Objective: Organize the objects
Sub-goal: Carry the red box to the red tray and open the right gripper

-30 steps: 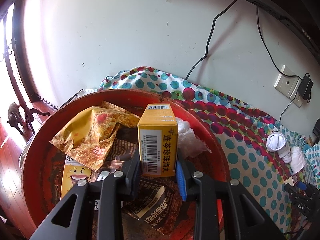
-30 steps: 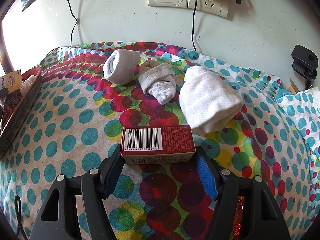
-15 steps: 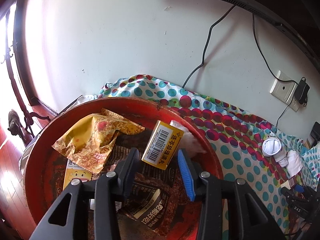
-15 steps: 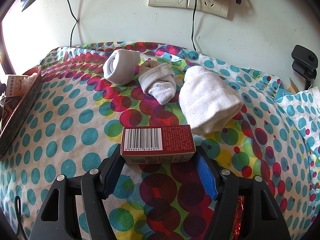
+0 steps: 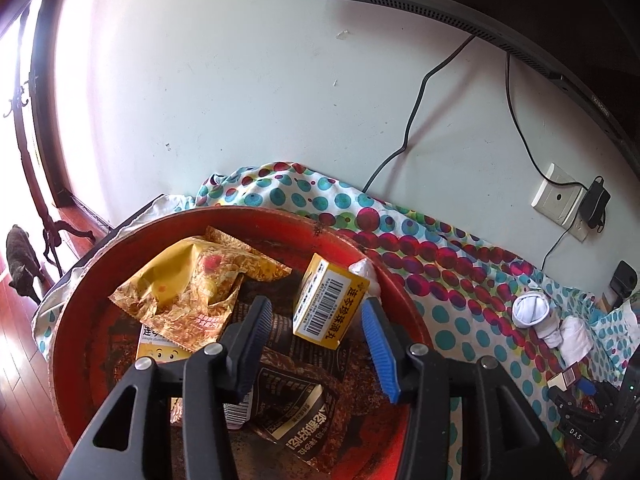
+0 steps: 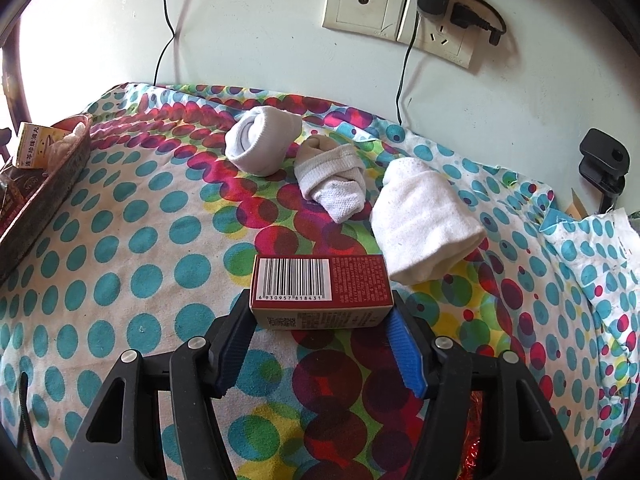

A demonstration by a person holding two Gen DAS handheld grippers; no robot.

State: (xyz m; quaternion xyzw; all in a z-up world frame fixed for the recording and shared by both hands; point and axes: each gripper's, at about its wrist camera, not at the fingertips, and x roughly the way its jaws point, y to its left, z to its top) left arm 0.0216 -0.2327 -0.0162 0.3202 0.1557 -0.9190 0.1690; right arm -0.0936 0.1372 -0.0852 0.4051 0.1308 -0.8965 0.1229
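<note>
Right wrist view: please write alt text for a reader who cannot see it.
The right hand-held gripper holds a red box with a barcode just above a polka-dot cloth. Behind it lie three rolled white socks, below a wall socket.

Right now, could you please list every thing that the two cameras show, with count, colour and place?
Yellow box: one, yellow with barcode, tilted in the red tray, free of the fingers.
Red tray: one, red, round, on the dotted cloth.
Snack bags: several, yellow and dark, in the tray.
Red box: one, dark red with barcode, on the cloth.
Rolled socks: three, white, on the cloth behind the red box.
Dotted cloth: one, multicoloured.
Wall sockets: two, white, on the wall.
Left gripper: open.
Right gripper: shut on the red box.
</note>
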